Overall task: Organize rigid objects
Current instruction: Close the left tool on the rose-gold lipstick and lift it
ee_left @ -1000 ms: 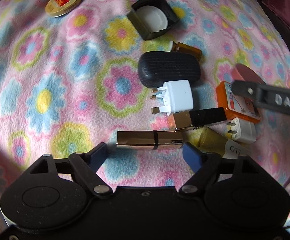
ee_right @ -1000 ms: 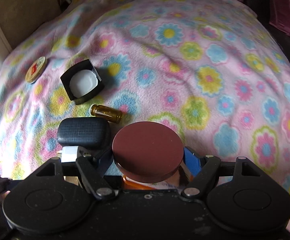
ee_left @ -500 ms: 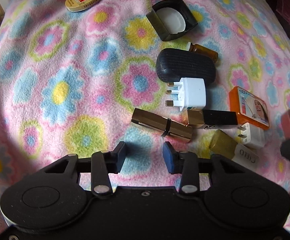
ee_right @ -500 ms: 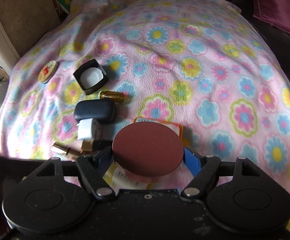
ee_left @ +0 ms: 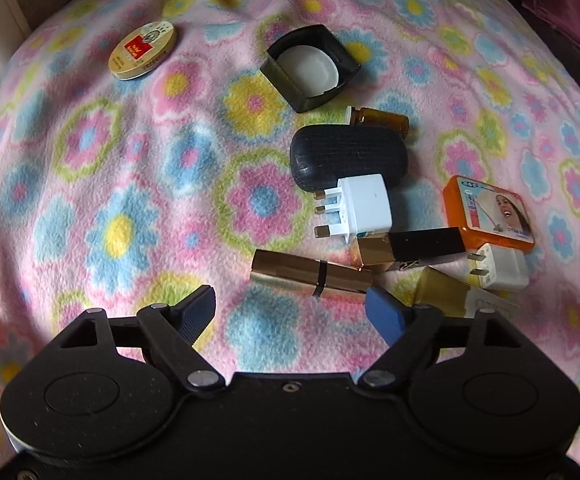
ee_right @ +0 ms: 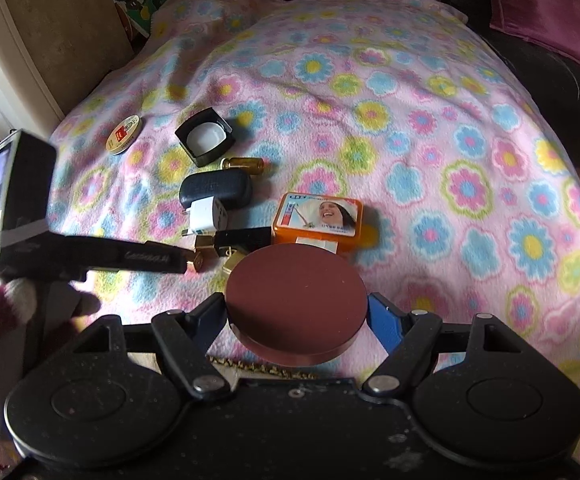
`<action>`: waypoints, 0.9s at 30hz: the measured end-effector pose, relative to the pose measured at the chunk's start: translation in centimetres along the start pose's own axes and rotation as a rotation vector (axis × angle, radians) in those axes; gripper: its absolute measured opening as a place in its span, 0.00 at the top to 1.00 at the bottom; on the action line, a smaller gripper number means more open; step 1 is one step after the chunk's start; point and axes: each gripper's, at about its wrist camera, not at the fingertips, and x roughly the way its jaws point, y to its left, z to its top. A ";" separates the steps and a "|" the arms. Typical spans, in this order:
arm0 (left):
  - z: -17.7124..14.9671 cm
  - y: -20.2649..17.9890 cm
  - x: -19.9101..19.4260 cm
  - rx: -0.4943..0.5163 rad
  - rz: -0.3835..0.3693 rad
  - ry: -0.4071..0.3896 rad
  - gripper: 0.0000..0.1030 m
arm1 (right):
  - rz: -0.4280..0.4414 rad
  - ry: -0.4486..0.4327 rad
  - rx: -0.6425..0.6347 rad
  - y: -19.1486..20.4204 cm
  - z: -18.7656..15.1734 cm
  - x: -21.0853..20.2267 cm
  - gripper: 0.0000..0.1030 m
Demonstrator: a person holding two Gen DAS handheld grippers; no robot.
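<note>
Maroon disc (ee_right: 295, 304) sits clamped in the right fingers (ee_right: 385, 320); left fingers (ee_left: 383, 312), just reopened, empty; labels illegible.

The fleece blanket (ee_left: 90, 184) is pink, strewn with blue, yellow and green flowers. On it: a gold oval tin (ee_left: 142, 50) with a red label, a black square cap (ee_left: 309, 67) lined white, an amber vial (ee_left: 381, 120), a black textured case (ee_left: 349, 158), a white plug adapter (ee_left: 363, 208) and an orange box (ee_left: 489, 212). The round lid (ee_right: 295, 306) is brownish-maroon — perhaps darker than the light suggests.
</note>
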 end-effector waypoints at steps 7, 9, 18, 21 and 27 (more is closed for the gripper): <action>0.1 -0.4 0.9 0.024 -0.045 0.010 0.44 | 0.002 0.024 0.028 -0.5 -0.4 0.0 0.26; -0.1 -0.5 0.3 0.052 -0.046 -0.027 0.50 | 0.008 0.028 0.035 -0.5 -0.6 -0.1 0.26; -0.5 1.9 -2.1 0.022 -0.107 -0.070 0.42 | 0.020 0.034 0.017 0.3 -1.9 -1.2 0.26; -0.7 2.3 -2.0 0.009 -0.111 -0.077 0.39 | 0.021 0.032 0.014 0.5 -2.3 -1.5 0.26; -1.2 1.6 -1.6 0.041 -0.090 -0.069 0.21 | 0.019 0.040 -0.001 0.6 -2.7 -1.2 0.26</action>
